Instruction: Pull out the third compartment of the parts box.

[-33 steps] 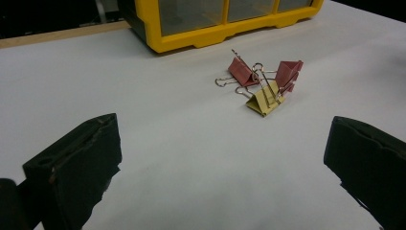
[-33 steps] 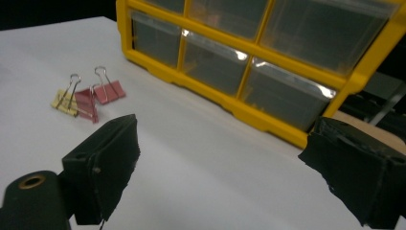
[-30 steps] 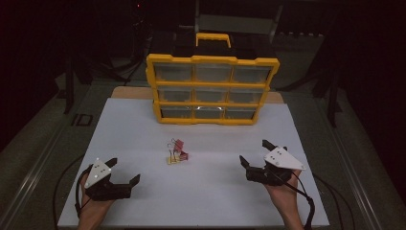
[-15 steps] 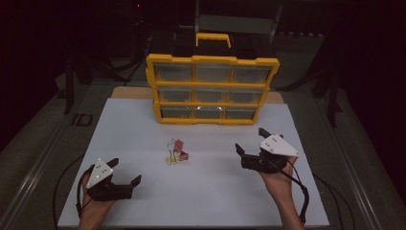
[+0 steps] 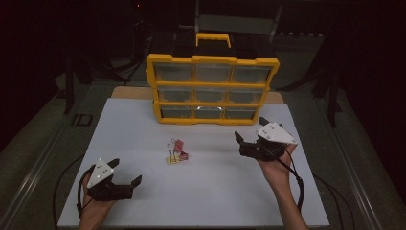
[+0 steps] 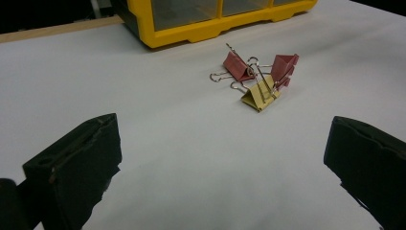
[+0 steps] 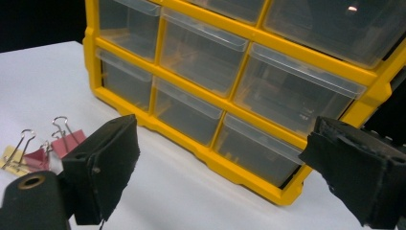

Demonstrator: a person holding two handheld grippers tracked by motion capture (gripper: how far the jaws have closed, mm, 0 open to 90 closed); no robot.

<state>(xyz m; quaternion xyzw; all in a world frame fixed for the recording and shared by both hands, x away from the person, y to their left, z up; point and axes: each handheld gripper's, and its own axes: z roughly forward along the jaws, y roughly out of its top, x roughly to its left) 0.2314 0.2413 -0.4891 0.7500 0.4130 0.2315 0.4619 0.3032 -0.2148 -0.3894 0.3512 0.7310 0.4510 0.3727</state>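
Both grippers have their fingers wide open and hold nothing. The left gripper (image 5: pixel 125 182) sits near the binder clips (image 5: pixel 176 152). The right gripper (image 5: pixel 249 140) is up by the yellow drawer box (image 5: pixel 212 61).

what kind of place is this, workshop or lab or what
Probably a lab recording bench, not a home: a white sheet-covered table in a dark room, a yellow plastic drawer organiser with clear drawers, and a small pile of red and yellow binder clips laid out for handling.
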